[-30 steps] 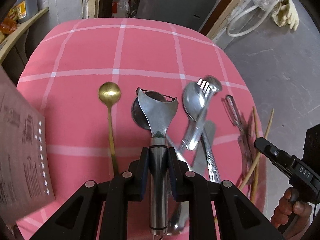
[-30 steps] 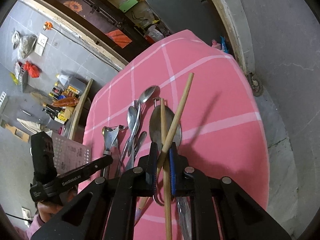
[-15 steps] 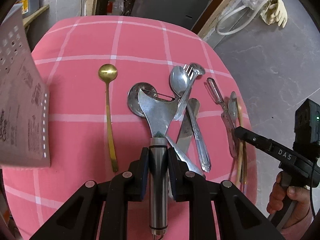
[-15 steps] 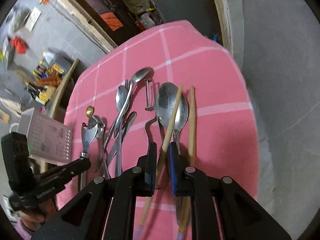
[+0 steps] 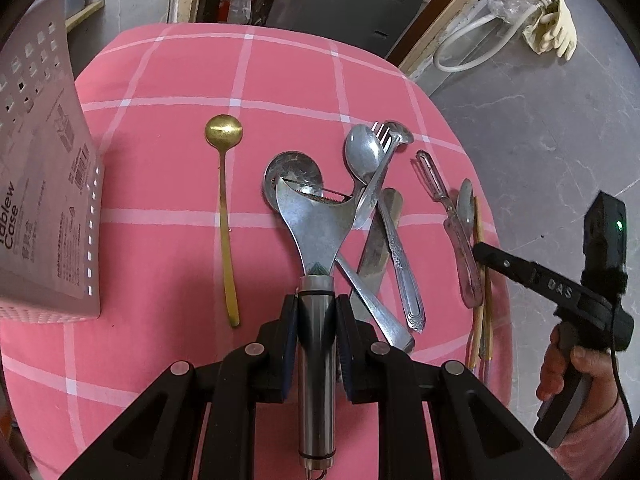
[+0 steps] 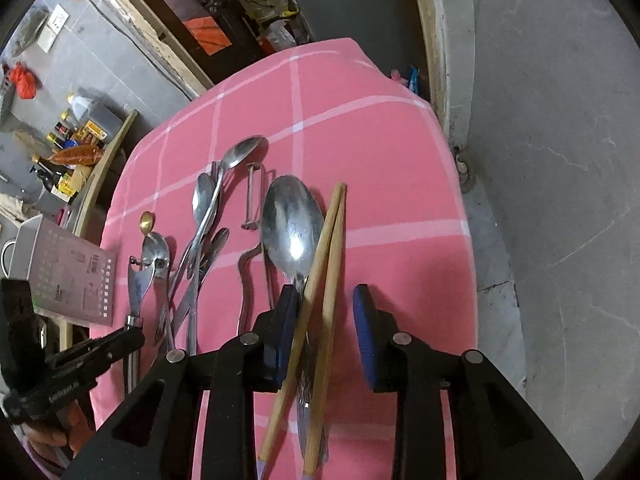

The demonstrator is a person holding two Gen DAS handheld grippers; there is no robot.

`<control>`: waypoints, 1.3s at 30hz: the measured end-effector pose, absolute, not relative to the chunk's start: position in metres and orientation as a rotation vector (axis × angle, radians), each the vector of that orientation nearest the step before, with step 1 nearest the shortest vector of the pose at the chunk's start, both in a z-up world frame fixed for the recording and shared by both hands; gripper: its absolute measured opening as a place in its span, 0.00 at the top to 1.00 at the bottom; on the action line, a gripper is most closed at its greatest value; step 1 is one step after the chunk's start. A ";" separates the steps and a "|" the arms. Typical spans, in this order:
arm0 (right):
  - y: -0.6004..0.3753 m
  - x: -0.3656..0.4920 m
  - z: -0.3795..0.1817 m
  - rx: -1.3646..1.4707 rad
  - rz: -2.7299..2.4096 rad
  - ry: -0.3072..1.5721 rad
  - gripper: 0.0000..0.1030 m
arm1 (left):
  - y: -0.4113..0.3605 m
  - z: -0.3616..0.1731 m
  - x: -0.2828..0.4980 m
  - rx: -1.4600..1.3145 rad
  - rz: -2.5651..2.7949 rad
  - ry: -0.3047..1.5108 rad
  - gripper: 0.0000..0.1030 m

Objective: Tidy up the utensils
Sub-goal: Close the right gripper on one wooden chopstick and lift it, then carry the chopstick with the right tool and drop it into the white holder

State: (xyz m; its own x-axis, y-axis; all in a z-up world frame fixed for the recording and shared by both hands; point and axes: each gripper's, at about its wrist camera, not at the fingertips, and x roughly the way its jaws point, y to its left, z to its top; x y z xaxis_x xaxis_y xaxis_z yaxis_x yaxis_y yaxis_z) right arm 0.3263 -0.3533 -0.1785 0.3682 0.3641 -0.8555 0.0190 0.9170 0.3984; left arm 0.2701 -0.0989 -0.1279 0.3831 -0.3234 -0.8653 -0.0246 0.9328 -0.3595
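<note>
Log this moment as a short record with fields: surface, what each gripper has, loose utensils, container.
surface: table with pink checked cloth
left gripper: shut on the steel-handled peeler
right gripper: jaws opening; two wooden chopsticks lie between them over a large spoon, pads not pressing
loose utensils: gold spoon lying apart to the left; overlapping pile of spoons, fork and knife; clear-handled peeler
container: perforated utensil case at the left edge
</note>
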 end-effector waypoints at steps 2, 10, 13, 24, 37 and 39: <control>-0.357 0.332 -0.183 0.413 0.246 1.206 0.74 | -0.100 -0.128 0.270 -0.337 -0.198 1.165 0.83; -0.342 0.330 -0.183 0.381 0.186 1.218 0.82 | -0.100 -0.128 0.266 -0.335 -0.191 1.170 0.83; -0.346 0.322 -0.180 0.438 0.177 1.184 0.92 | -0.102 -0.126 0.264 -0.333 -0.198 1.164 0.83; -0.341 0.272 -0.144 0.426 0.195 1.001 0.94 | -0.102 -0.101 0.243 -0.292 -0.258 1.058 0.83; -0.334 0.225 -0.097 0.449 0.237 0.817 0.94 | -0.085 -0.059 0.207 -0.340 -0.358 0.871 0.83; -0.330 0.218 -0.082 0.450 0.254 0.770 0.94 | -0.080 -0.047 0.200 -0.352 -0.379 0.825 0.83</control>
